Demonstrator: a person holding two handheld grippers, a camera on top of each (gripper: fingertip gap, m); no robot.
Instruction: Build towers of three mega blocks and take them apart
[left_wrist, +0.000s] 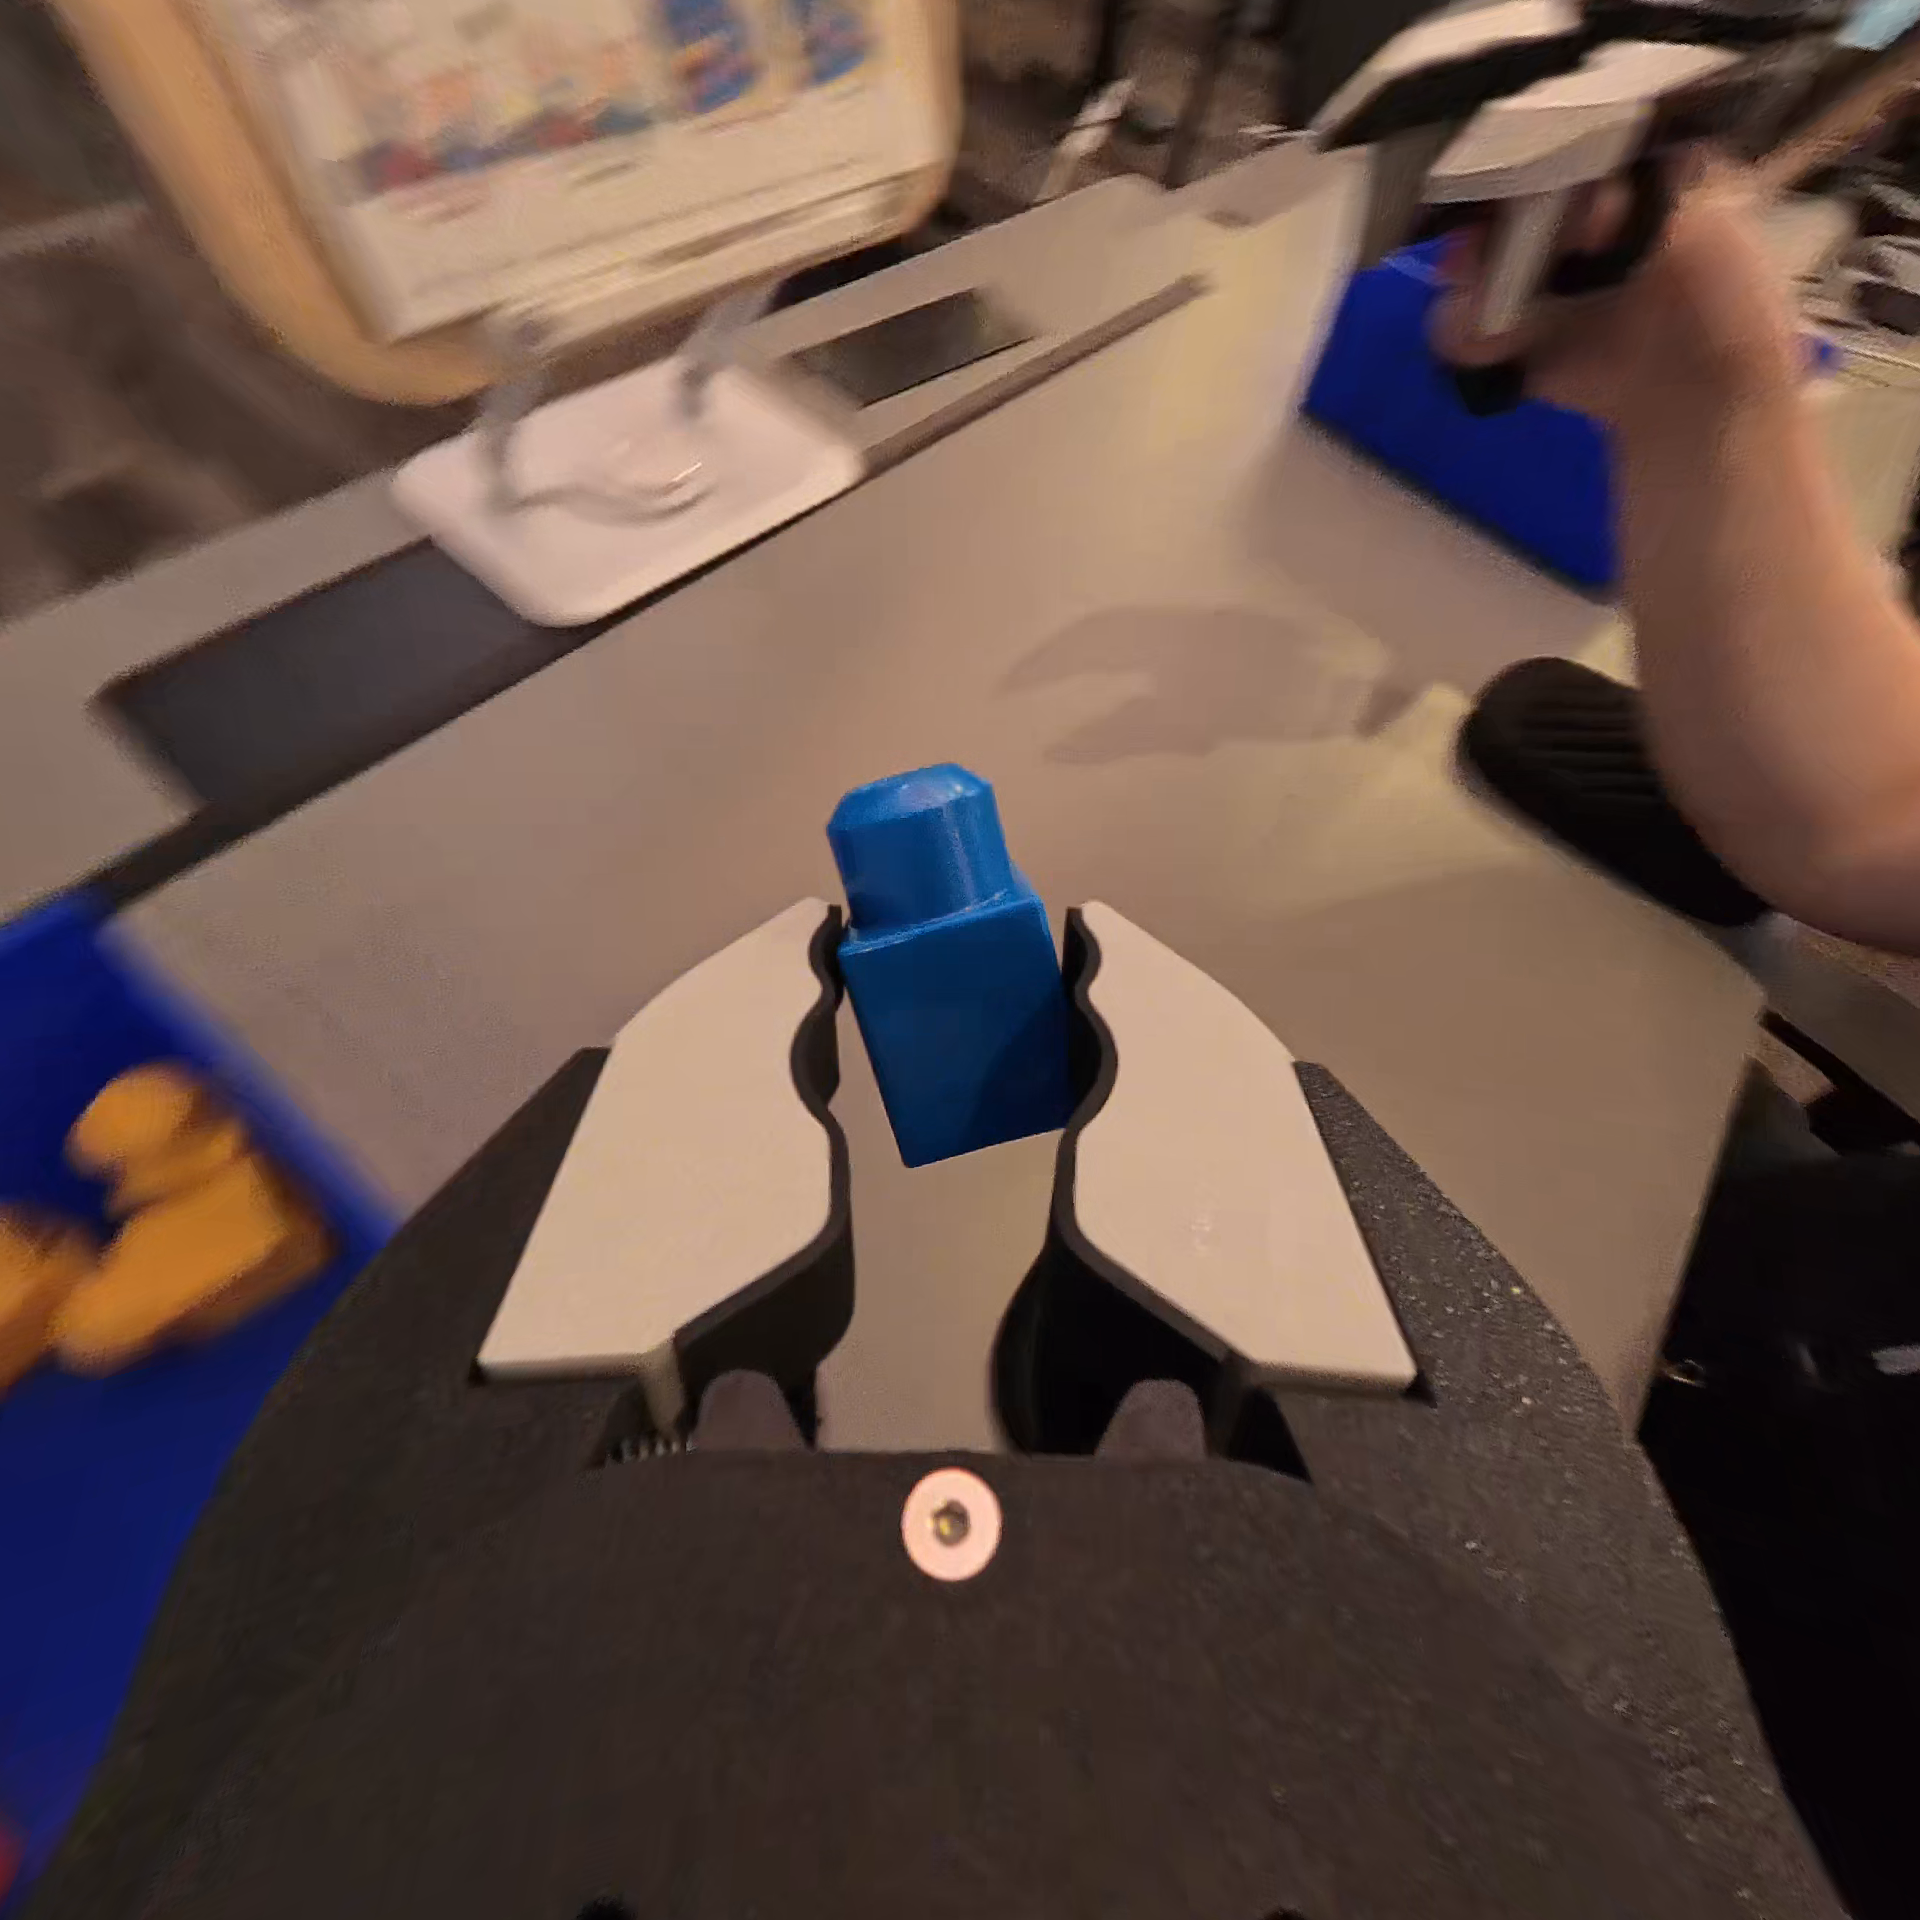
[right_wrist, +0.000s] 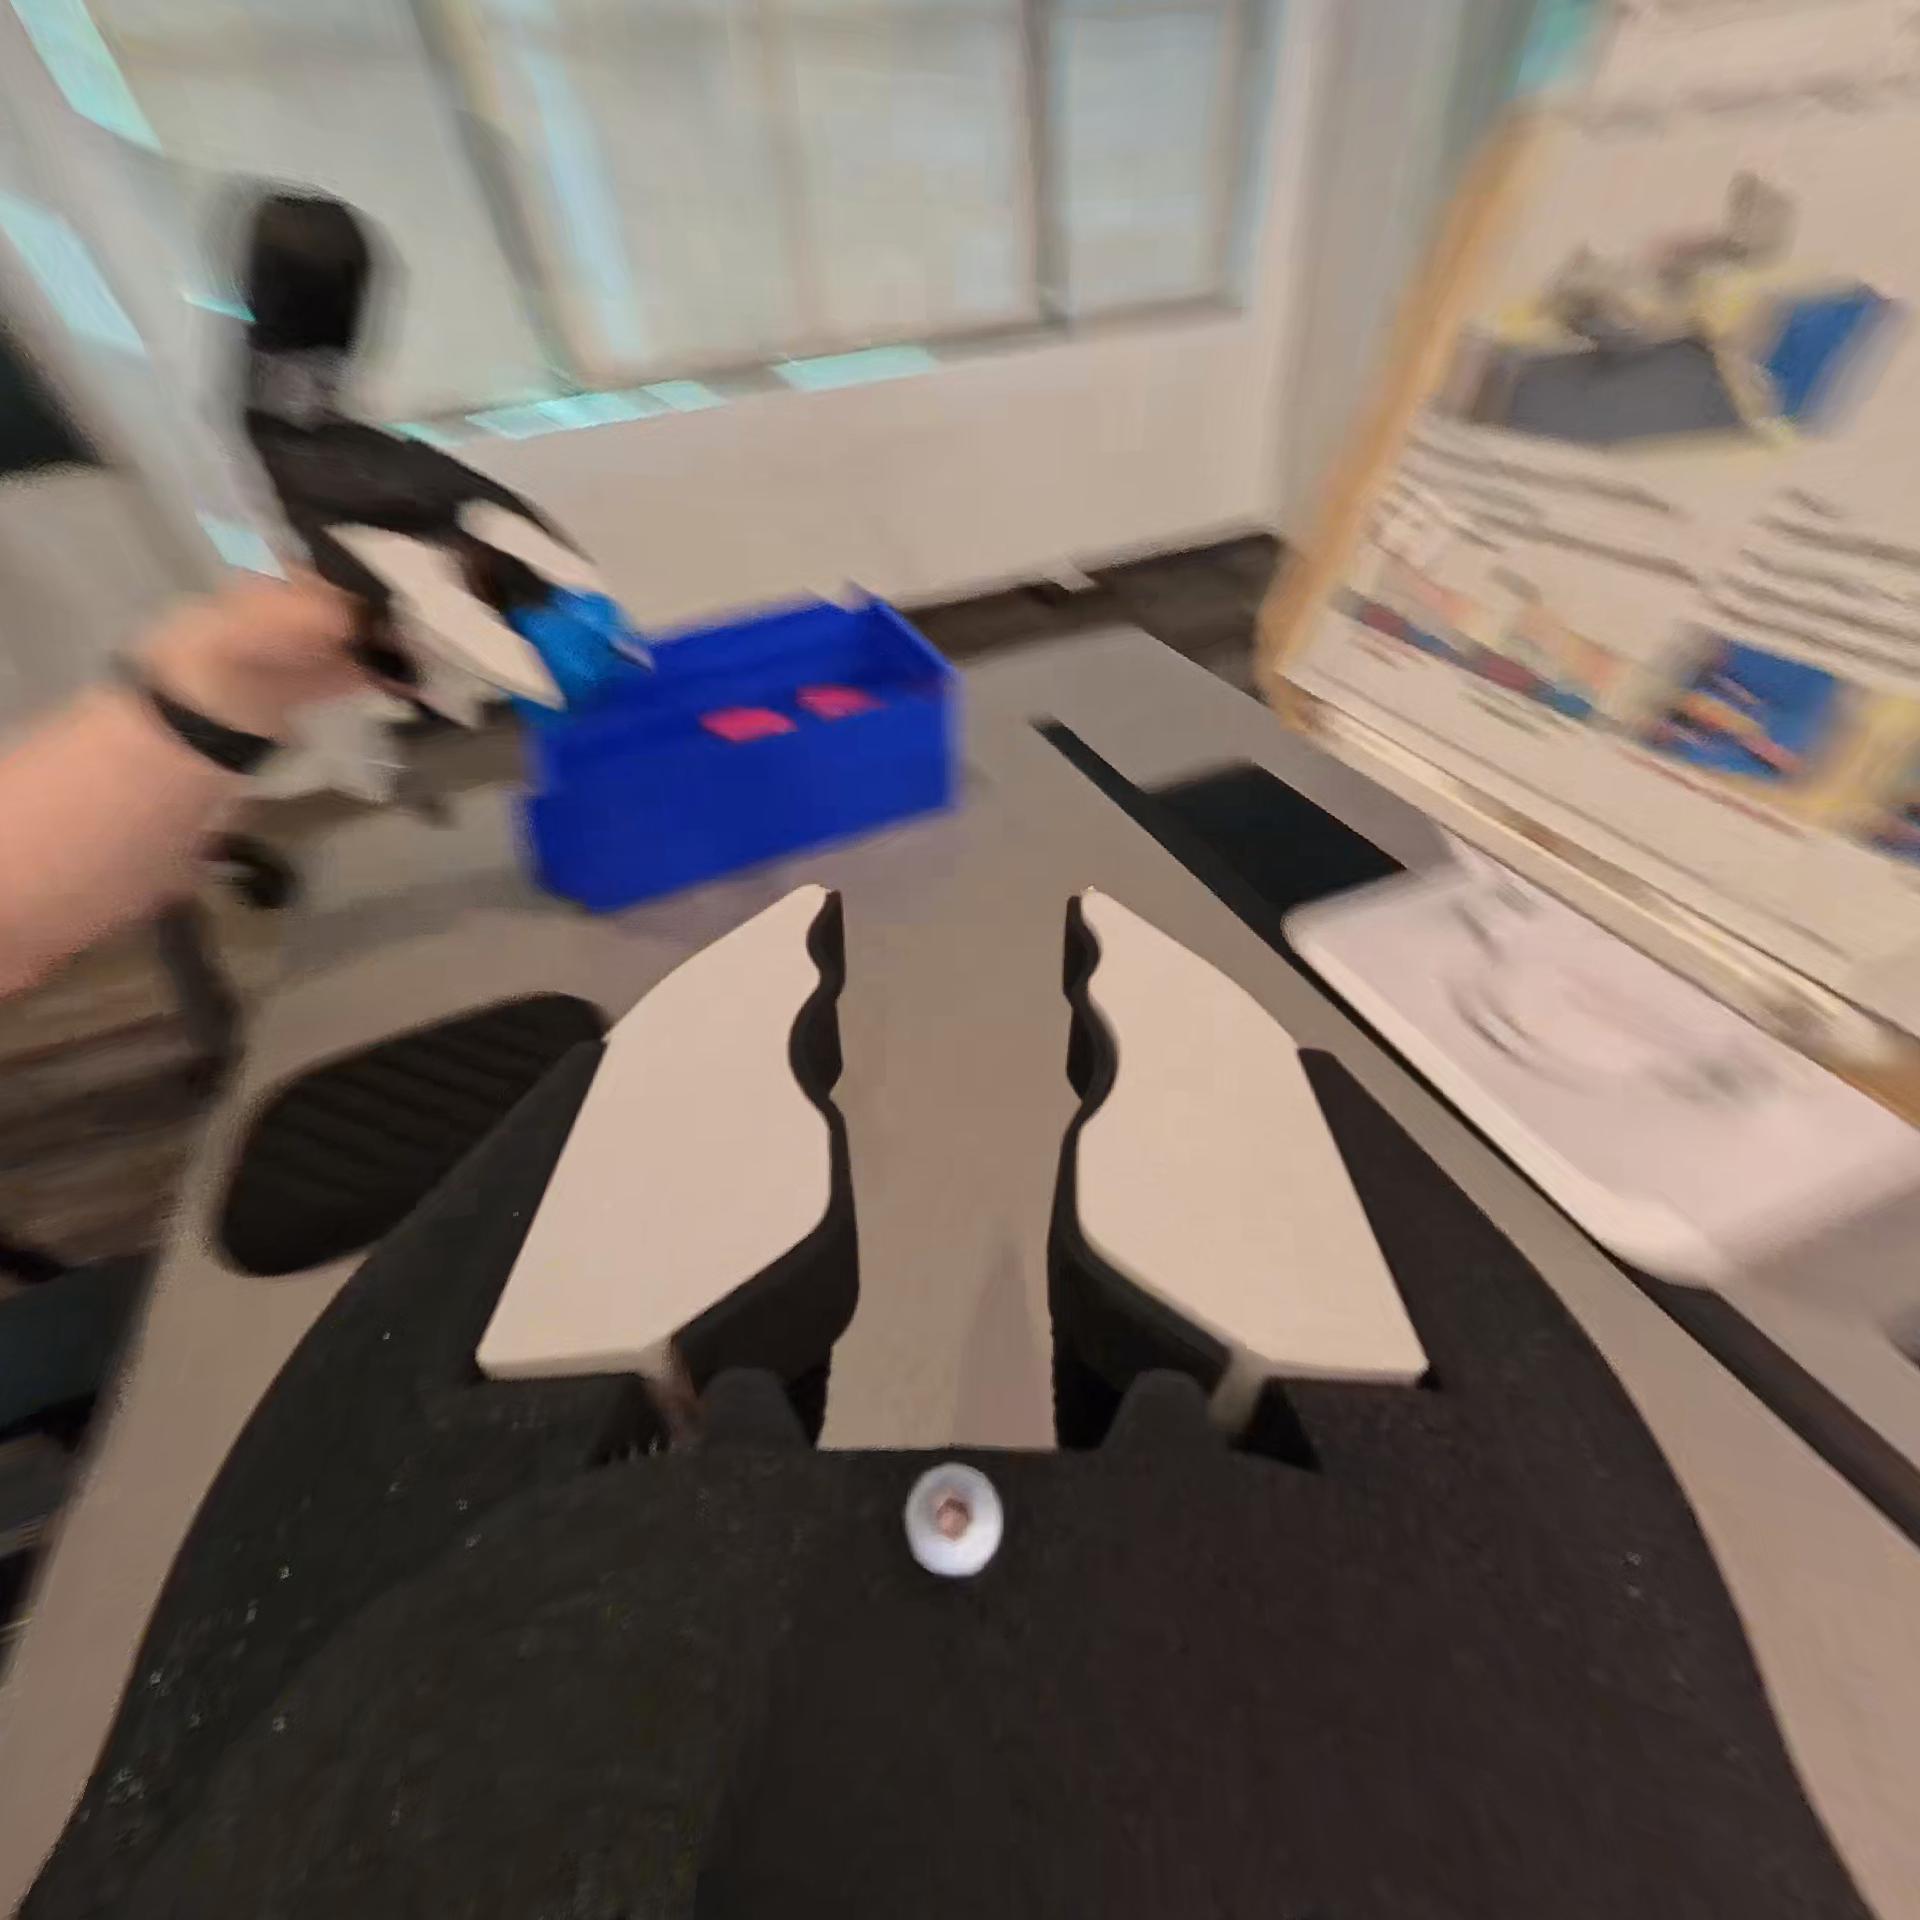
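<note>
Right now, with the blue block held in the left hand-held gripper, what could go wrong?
1. The blue block sits tilted between the tips of the left hand-held gripper, above the table; it may twist or slip out.
2. Both views are motion-blurred, so the movement looks fast; the block could be placed badly.
3. The right hand-held gripper is open and empty, so nothing supports the block if it drops.
</note>
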